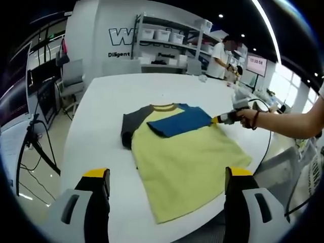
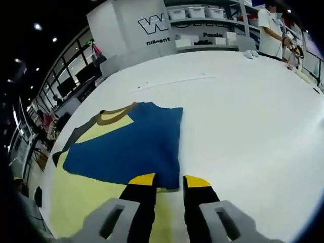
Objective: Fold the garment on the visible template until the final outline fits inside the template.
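Yellow T-shirt (image 1: pixel 187 167) on white tabletop (image 1: pixel 101 116): soft, limp; right gripper (image 2: pixel 169 183) fingers narrow at blue sleeve (image 2: pixel 131 147) edge; left gripper (image 1: pixel 167 177) wide, idle; grip hems.

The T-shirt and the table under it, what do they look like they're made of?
The T-shirt looks like soft matte knit fabric, probably cotton jersey: it lies limp, and its blue sleeve is folded flat over the yellow body. The table looks like a hard, smooth white top, perhaps laminate, with a faint sheen; the exact material is unclear.
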A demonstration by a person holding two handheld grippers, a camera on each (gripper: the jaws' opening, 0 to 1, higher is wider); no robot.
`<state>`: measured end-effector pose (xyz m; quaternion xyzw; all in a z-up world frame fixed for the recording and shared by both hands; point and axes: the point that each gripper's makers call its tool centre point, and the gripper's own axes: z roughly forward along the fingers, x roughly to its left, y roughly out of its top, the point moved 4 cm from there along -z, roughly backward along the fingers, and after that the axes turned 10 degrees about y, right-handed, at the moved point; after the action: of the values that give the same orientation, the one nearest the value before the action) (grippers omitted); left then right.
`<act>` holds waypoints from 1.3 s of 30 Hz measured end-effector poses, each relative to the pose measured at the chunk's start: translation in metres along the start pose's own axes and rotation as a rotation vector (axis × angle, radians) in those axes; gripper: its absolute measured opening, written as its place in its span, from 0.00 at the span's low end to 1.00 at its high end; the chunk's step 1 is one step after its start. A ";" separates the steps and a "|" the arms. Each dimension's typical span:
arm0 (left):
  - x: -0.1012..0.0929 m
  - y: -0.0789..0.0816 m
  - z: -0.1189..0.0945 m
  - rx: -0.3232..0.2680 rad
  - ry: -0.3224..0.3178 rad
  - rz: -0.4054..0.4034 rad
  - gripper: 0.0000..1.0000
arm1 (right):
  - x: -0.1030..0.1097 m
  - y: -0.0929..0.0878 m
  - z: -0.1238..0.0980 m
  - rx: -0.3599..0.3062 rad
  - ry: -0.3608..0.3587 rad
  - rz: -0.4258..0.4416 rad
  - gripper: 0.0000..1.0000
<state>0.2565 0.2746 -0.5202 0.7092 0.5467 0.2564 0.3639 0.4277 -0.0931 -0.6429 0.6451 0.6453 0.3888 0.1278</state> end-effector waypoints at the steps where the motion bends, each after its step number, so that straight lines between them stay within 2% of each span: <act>1: 0.000 -0.001 0.000 0.003 0.001 0.000 0.93 | 0.000 0.001 0.002 -0.007 -0.003 0.006 0.10; 3: 0.001 -0.001 -0.001 0.005 0.006 -0.001 0.92 | 0.002 0.002 0.006 -0.006 -0.005 -0.006 0.08; 5: 0.003 -0.001 -0.001 -0.001 0.012 -0.006 0.92 | -0.001 0.003 0.007 0.014 -0.010 -0.071 0.01; 6: 0.003 -0.001 -0.002 -0.002 0.014 -0.011 0.92 | 0.001 0.002 0.007 0.015 -0.006 -0.057 0.00; 11: 0.004 -0.004 -0.001 0.008 0.016 -0.012 0.92 | -0.005 0.006 0.005 0.038 0.018 -0.086 0.00; 17: 0.003 -0.004 0.003 0.019 0.012 -0.012 0.91 | -0.025 0.015 -0.001 0.065 -0.014 -0.142 0.00; 23: 0.004 -0.003 0.006 0.023 0.010 -0.004 0.91 | -0.040 0.021 -0.011 0.084 -0.040 -0.167 0.00; 24: 0.004 -0.004 0.007 0.027 0.009 -0.002 0.90 | -0.049 0.022 -0.012 0.084 -0.048 -0.171 0.00; 29: 0.003 -0.004 0.010 0.031 0.006 -0.001 0.89 | -0.059 0.024 -0.018 0.098 -0.070 -0.193 0.00; 30: 0.003 -0.004 0.011 0.034 0.003 0.000 0.88 | -0.069 0.027 -0.021 0.105 -0.078 -0.197 0.00; 32: 0.003 -0.004 0.012 0.034 0.004 -0.001 0.87 | -0.074 0.027 -0.022 0.108 -0.083 -0.202 0.00; 39: 0.005 -0.004 0.024 0.032 0.023 -0.005 0.84 | -0.092 0.034 -0.028 0.132 -0.123 -0.233 0.00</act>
<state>0.2742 0.2739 -0.5379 0.7105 0.5567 0.2548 0.3470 0.4463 -0.1929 -0.6329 0.5955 0.7309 0.2876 0.1687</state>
